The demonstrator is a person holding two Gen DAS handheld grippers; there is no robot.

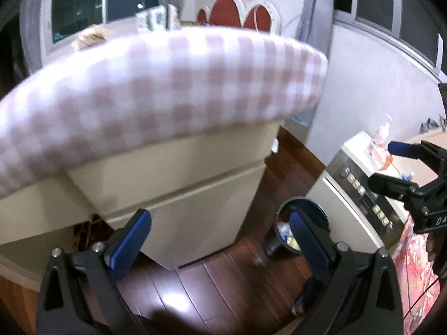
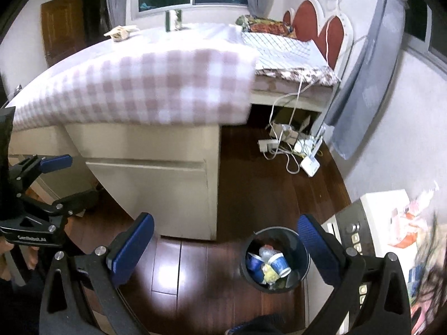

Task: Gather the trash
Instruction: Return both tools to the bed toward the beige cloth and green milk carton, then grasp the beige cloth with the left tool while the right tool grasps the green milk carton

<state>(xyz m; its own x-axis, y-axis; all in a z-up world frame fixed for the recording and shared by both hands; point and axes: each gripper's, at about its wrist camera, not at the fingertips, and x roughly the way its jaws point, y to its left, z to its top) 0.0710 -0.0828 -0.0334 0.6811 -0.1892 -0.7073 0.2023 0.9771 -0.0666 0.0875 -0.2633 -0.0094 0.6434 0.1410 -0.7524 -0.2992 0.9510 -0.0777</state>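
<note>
Trash bin [image 2: 276,259] is sitting on the dark floor [image 2: 251,167] below my right hand-held gripper [image 2: 226,248], while I am holding both it and the left hand-held gripper [image 1: 220,240] wide open, gripping nothing.

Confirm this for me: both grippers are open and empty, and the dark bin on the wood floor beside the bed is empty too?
Not quite. The bin is not empty: the right wrist view shows cups and crumpled wrappers in it. The rest holds: the left gripper and right gripper are both open and hold nothing, and the bin stands on the wood floor near the bed.
</note>
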